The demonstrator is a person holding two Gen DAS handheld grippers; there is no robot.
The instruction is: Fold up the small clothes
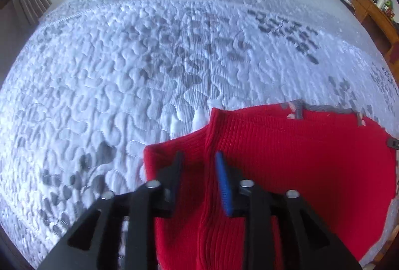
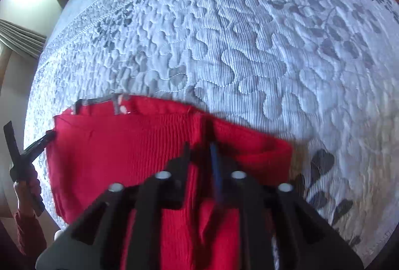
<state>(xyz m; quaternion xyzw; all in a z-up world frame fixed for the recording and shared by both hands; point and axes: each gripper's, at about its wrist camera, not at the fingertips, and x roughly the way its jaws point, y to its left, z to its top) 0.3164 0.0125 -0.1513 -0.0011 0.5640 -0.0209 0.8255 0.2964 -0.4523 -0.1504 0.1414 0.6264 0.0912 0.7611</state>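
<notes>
Quilted bedspread (image 1: 124, 70) carries red knit garment (image 1: 299, 157), pinched by both hand-held grippers.

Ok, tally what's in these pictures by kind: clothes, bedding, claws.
Clothes: 1, the red ribbed knit garment with grey trim.
Bedding: 1, the pale blue quilted bedspread.
Claws: 2, the left claw and right claw, each pinching a red fold.
Total: 4.
</notes>
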